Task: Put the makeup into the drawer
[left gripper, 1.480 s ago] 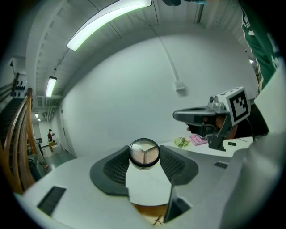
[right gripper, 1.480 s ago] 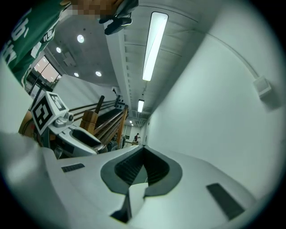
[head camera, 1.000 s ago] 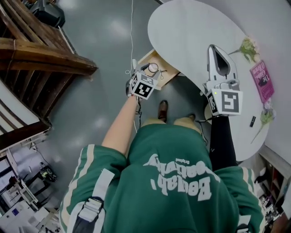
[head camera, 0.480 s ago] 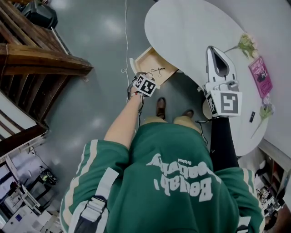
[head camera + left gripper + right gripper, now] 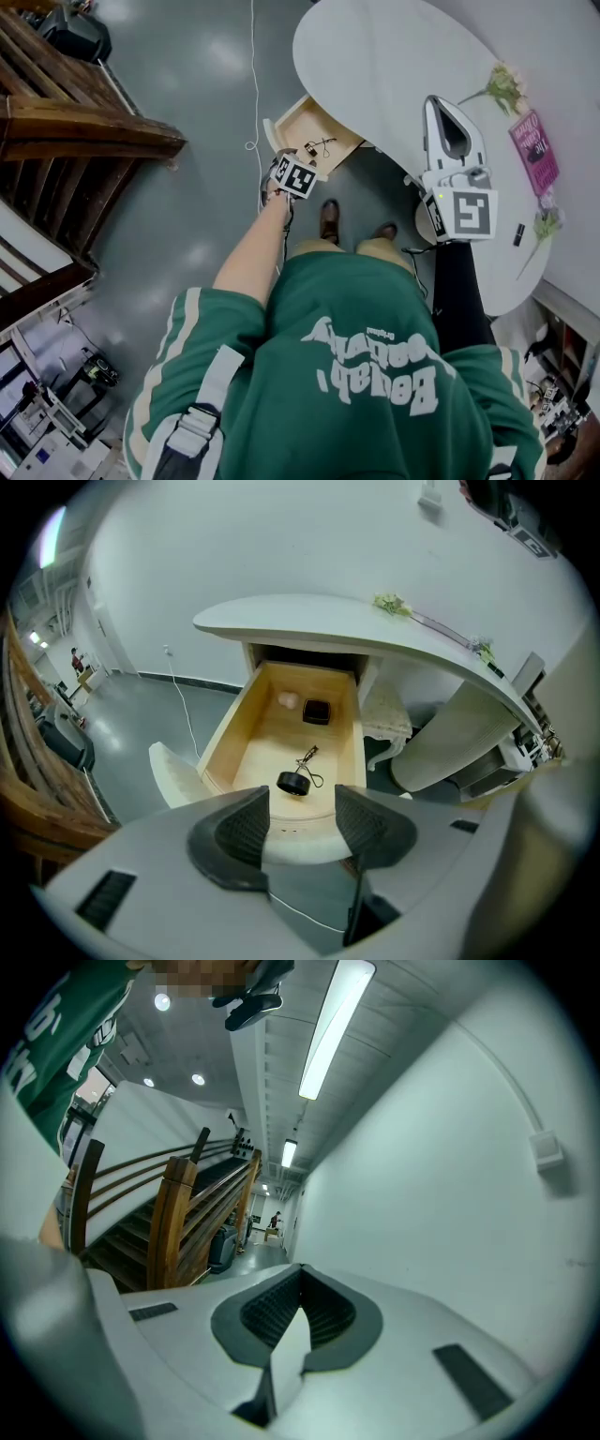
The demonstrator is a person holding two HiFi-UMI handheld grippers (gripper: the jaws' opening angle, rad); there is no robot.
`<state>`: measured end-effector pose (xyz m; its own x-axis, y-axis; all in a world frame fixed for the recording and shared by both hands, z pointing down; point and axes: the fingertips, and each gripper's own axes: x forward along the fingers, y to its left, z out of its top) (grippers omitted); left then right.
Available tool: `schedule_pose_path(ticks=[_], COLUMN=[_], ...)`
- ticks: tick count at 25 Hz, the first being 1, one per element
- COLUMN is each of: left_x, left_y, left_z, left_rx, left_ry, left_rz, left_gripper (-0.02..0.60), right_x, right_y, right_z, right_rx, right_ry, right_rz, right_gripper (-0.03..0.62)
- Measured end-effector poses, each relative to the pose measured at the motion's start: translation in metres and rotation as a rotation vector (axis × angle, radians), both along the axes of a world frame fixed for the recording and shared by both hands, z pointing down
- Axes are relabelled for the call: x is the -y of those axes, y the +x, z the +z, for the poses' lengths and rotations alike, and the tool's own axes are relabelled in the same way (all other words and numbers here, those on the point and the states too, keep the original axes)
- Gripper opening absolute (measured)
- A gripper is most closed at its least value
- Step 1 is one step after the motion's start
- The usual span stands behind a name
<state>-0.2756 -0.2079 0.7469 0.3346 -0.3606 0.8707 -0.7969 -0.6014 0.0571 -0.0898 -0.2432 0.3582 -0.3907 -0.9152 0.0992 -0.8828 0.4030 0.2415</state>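
The left gripper [image 5: 302, 806] hung spread and empty near the open drawer [image 5: 272, 742] — a round black compact [image 5: 293, 783] lay inside — while the right gripper [image 5: 300, 1288] was pressed together, empty.

White oval table [image 5: 375, 56], pink book [image 5: 534, 150] and flower sprig [image 5: 502, 86] near its right edge. Wooden staircase [image 5: 66, 122] at left. White cable [image 5: 253, 75] trails across grey floor [image 5: 187, 216]. Strip light [image 5: 333, 1026] overhead.

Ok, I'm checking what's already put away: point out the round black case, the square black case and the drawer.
round black case [image 5: 293, 783], left gripper view, its middle.
square black case [image 5: 317, 711], left gripper view, its lid.
drawer [image 5: 228, 740], left gripper view, its left inner wall.
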Motion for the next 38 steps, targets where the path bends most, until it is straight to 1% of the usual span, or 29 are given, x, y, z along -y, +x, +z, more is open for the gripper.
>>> schedule_pose_path(ticks=[6,10,13,15,17,20,23,27,30,31,33,38], left_x=[0.002,0.002,0.01,0.022,0.039,0.065,0.083,0.089,0.084,0.081,0.076,0.067], left_y=[-0.001,0.001,0.004,0.009,0.015,0.024,0.036,0.046,0.044,0.044,0.046,0.066], left_z=[-0.002,-0.002,-0.017,-0.04,-0.073,-0.142,-0.218,-0.312,-0.386,-0.407,-0.43,-0.444], left_rx=[-0.005,-0.013,-0.031,-0.061,-0.098,-0.164,-0.242,-0.297,-0.343,-0.363,-0.396,-0.435], left_ry=[0.02,0.022,0.067,0.126,0.21,0.371,0.53,0.711,0.881,0.921,0.961,0.957], left_rz=[-0.013,0.0,0.004,-0.006,-0.016,-0.023,-0.01,0.027,0.028,0.028,0.031,0.063], left_gripper=[0.236,0.236,0.239,0.239,0.239,0.239,0.239,0.239,0.238,0.239,0.238,0.238], right_x=[-0.001,-0.002,-0.002,-0.002,-0.001,0.0,0.001,0.002,0.001,0.0,-0.001,-0.013], right_y=[-0.001,-0.001,0.001,0.003,0.005,0.004,0.002,0.001,0.0,0.0,0.004,0.025], right_z=[-0.001,0.0,0.0,-0.002,-0.005,-0.012,-0.021,-0.032,-0.042,-0.045,-0.05,-0.057], right_rx=[-0.005,-0.006,0.003,0.014,0.021,0.028,0.037,0.057,0.072,0.075,0.08,0.089], right_ry=[0.002,0.003,0.004,0.011,0.02,0.041,0.065,0.093,0.115,0.125,0.141,0.152], right_rz=[0.002,0.002,0.008,0.012,0.015,0.009,0.004,0.0,-0.004,-0.004,0.001,0.049], right_gripper=[0.009,0.009,0.009,0.009,0.009,0.009,0.009,0.009,0.009,0.009,0.009,0.009])
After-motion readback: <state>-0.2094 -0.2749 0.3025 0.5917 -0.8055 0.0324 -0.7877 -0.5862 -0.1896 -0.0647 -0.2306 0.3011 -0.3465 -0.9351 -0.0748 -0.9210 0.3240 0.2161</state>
